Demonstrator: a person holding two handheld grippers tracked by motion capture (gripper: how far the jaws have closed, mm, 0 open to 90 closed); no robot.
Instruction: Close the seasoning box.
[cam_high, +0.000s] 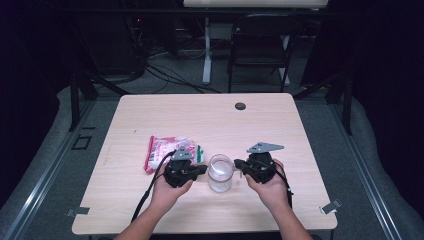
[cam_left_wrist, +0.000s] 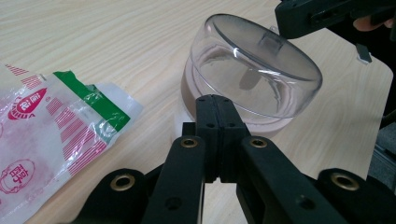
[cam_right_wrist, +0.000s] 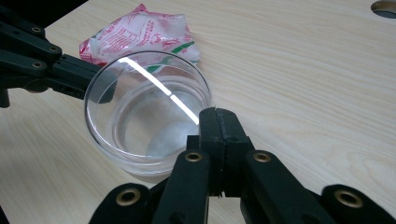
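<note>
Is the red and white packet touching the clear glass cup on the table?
Apart. In the left gripper view, bare wood shows between the packet and the glass cup.

Wood table (cam_high: 210, 115) w/ round grommet (cam_high: 240, 106) at far edge; black chair (cam_high: 260, 45) behind

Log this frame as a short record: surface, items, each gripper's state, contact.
surface: wooden table
items: clear glass; red-and-white packet, lying flat to the glass's left
left gripper: shut, holding nothing, left of the glass
right gripper: shut, holding nothing, right of the glass
contact: both tips near the glass; touching cannot be told
glass contents: looks empty
</note>
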